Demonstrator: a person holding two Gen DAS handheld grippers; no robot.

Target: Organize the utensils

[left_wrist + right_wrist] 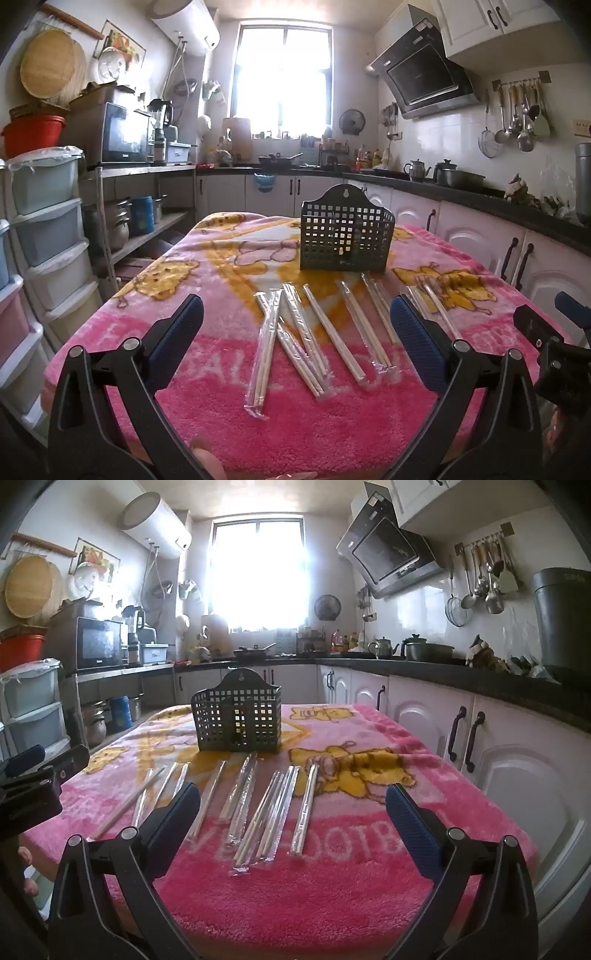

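Two grippers hang above the near edge of a worktop covered by a fluffy pink blanket with yellow cartoon figures [295, 424]. On the far half of that blanket stands a dark plastic lattice utensil holder with a hanging tab [345, 236], upright and with nothing visible inside it. Between the holder and the grippers lie several pairs of pale wooden chopsticks in clear plastic sleeves [314, 332], spread side by side across the blanket; the leftmost sleeves cross one another, the others lie roughly parallel with their far ends pointing toward the holder.

The left gripper [295, 325] has its blue-padded jaws spread as wide as they go, holding and touching nothing; the chopsticks lie below and beyond the gap. The right gripper [293, 806] is likewise fully spread and grips nothing, with the chopstick sleeves on the blanket ahead of it. Each wrist view shows the other gripper at its outer edge. A fingertip [207, 458] shows at the bottom of the left view.
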